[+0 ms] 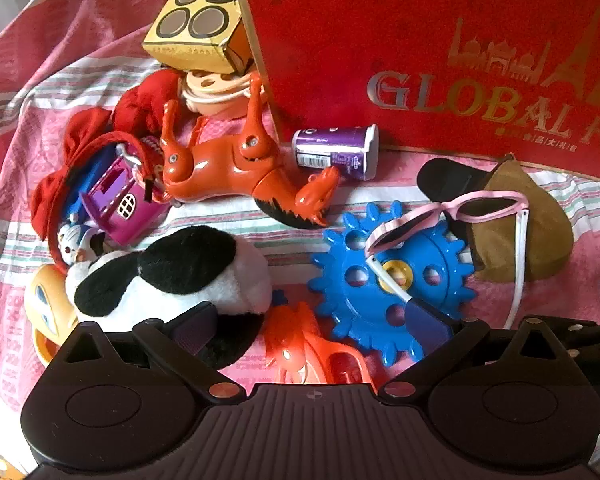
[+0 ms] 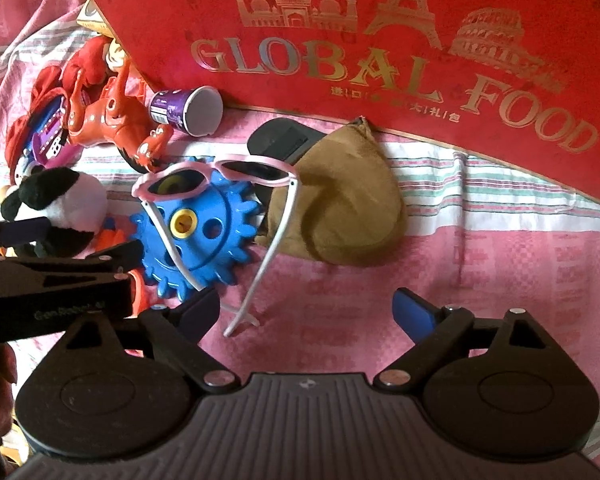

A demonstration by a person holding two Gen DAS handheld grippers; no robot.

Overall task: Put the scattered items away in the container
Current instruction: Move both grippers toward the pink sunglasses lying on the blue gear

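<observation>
1. Although the red box (image 2: 340, 40) fills the 12 o'clock part of both views, its top and both ends are cut off by the frame, so whether it stands open cannot be told; only its printed side shows, meeting the pink striped cloth (image 2: 480, 264) along its lower edge.
2. Left gripper (image 1: 320, 320): fingers spread wide and holding nothing, one tip against the black-and-white plush (image 1: 172, 272) at 9 o'clock, the other over the blue gear (image 1: 380, 280) at 3 o'clock.
3. Between those fingers an orange toy (image 1: 308, 348) is half hidden by the gripper body; its kind is hard to make out.
4. Right gripper (image 2: 304, 312): fingers likewise parted and empty, with the white arm tips of the pink sunglasses (image 2: 220, 176) lying between them.
5. The sunglasses rest across the blue gear and the tan pouch (image 2: 340, 216); the pouch covers part of a black object (image 2: 284, 136) of unclear kind.
6. A purple cup (image 2: 188, 110) lies on its side just below the box edge, near the head of the orange horse (image 1: 228, 160).
7. At 10 o'clock in the left view, a yellow carton (image 1: 196, 28) sits atop a tangled heap; a purple toy house (image 1: 120, 204) and red fabric (image 1: 72, 168) overlap there, edges indistinct.
8. Open cloth lies at 3 to 5 o'clock in the right view.
</observation>
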